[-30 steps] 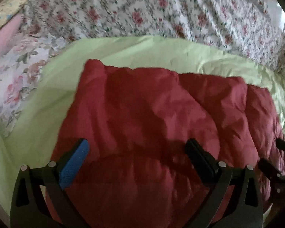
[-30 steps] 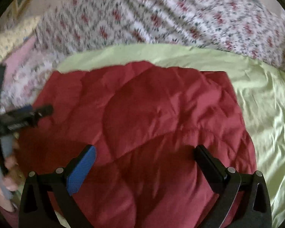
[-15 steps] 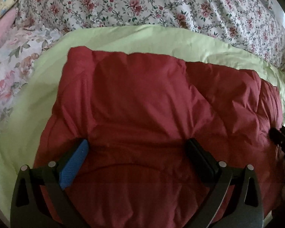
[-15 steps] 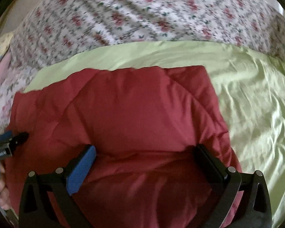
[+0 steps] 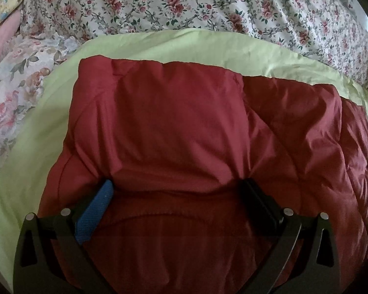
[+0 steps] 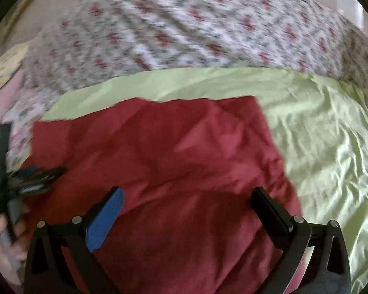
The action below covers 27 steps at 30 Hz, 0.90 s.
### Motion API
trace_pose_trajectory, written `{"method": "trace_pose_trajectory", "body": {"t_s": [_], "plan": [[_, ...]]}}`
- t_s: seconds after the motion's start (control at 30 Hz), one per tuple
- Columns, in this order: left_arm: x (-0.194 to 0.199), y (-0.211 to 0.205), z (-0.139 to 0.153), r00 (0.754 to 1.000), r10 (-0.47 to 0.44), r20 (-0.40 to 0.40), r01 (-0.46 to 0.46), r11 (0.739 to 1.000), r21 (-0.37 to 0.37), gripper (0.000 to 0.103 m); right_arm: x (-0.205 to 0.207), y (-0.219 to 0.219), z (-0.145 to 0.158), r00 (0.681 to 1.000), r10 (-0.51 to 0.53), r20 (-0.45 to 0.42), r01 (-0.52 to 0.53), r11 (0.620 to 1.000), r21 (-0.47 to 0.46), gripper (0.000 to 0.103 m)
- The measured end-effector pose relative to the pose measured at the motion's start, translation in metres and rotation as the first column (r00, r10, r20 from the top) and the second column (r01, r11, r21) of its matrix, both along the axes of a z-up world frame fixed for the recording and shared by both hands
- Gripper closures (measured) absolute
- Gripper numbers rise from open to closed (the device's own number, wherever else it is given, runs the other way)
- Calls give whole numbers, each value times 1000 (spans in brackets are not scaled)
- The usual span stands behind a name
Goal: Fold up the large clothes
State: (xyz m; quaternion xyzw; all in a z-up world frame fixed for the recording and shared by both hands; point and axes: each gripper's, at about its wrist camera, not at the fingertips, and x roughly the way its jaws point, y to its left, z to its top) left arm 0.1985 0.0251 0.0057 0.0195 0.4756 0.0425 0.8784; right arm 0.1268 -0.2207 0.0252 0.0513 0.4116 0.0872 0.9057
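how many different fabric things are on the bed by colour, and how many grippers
red padded garment: 1
light green sheet: 1
floral bedcover with red roses: 1
paler floral cloth at the left: 1
pink cloth at the far left: 1
grippers: 2, left gripper and right gripper, both open
total: 7

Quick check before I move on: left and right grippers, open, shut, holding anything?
Left gripper: open, jaws wide apart over the red quilted garment, gripping nothing.
Right gripper: open, jaws wide apart over the same garment, holding nothing.
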Motion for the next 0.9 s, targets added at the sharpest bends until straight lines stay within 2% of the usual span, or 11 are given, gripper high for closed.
{"method": "trace_pose_trajectory", "body": {"t_s": [0.07, 0.13, 0.2, 0.27, 0.4, 0.53, 0.63, 0.77, 0.83, 0.9], "plan": [[-1, -1, 0, 1000, 2, 2, -2, 1000, 8, 0, -3, 12, 1, 999, 44, -9, -44, 999, 11, 0], [-4, -1, 3, 1000, 9, 7, -9, 1000, 14, 0, -4, 21, -2, 998, 57, -19, -57, 998, -24, 0], [-13, -2, 10, 1000, 10, 21, -11, 1000, 4, 0, -4, 25, -8, 998, 49, -32, -51, 996, -68, 0], [-30, -3, 21, 999, -8, 50, 9, 1000, -4, 0, -8, 21, -14, 999, 37, -37, -39, 997, -69, 0], [-61, -13, 34, 996, -35, 84, 33, 999, 30, 0, -16, 14, -20, 1000, 14, -28, -16, 996, -87, 0], [-90, -15, 49, 992, -58, 109, 60, 998, -16, 0, -19, 12, -19, 999, -2, -33, -1, 995, -101, 0], [-116, -7, 55, 990, -57, 125, 59, 998, -13, 0, -24, 6, -21, 999, -27, -35, 23, 995, -98, 0], [-127, 5, 43, 996, -44, 84, 47, 998, -36, 0, -31, -6, -24, 997, -60, -42, 57, 996, -67, 0], [-125, 7, 25, 999, -43, 26, 44, 998, -42, 0, -37, -9, -22, 996, -73, -43, 70, 996, -56, 0], [-122, 9, 12, 999, -44, 12, 44, 997, -57, 0, -47, -12, -19, 996, -84, -38, 83, 996, -30, 0]]}}
